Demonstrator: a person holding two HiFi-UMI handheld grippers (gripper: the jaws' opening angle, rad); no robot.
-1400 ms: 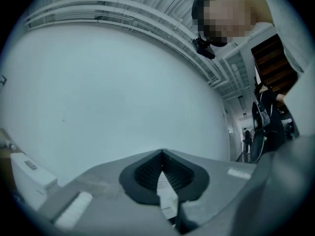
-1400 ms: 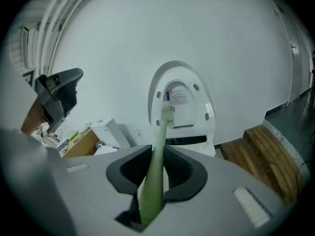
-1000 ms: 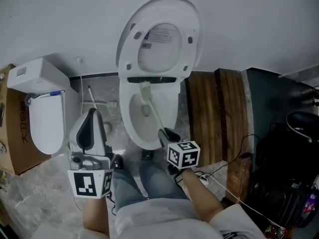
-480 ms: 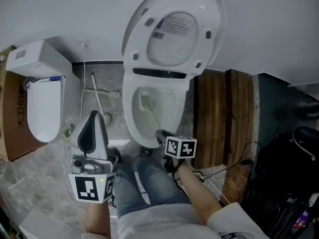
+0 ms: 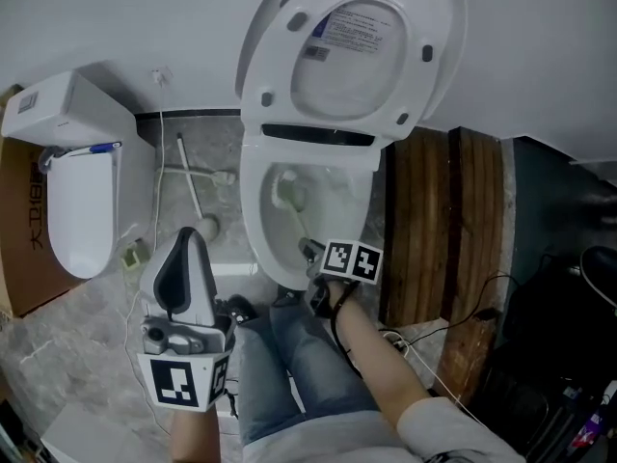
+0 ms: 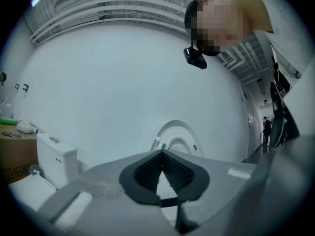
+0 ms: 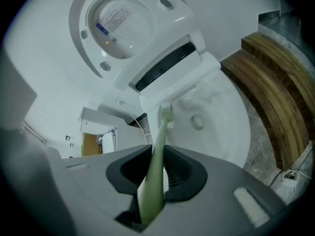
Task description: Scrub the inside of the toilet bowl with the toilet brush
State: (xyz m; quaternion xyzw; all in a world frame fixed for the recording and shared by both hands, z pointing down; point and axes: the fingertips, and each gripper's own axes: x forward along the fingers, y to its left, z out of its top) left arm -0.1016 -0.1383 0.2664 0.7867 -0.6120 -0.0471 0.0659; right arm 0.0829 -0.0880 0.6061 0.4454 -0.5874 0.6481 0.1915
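— Right gripper [image 7: 156,157]?
— Clamped on the toilet brush [image 7: 166,116]; its head is inside the toilet bowl [image 5: 253,231], toward 11 o'clock.
— Left gripper [image 6: 161,155]?
— Jaws together, empty.
— Around the bowl?
— Raised lid [image 5: 359,41] at 12, wooden planks [image 5: 443,220] at 3, second toilet [image 5: 82,196] at 9.

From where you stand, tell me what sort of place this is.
Probably a bathroom mock-up or storeroom, not a home bathroom: an open toilet, a second toilet beside a cardboard box, and wooden planks.
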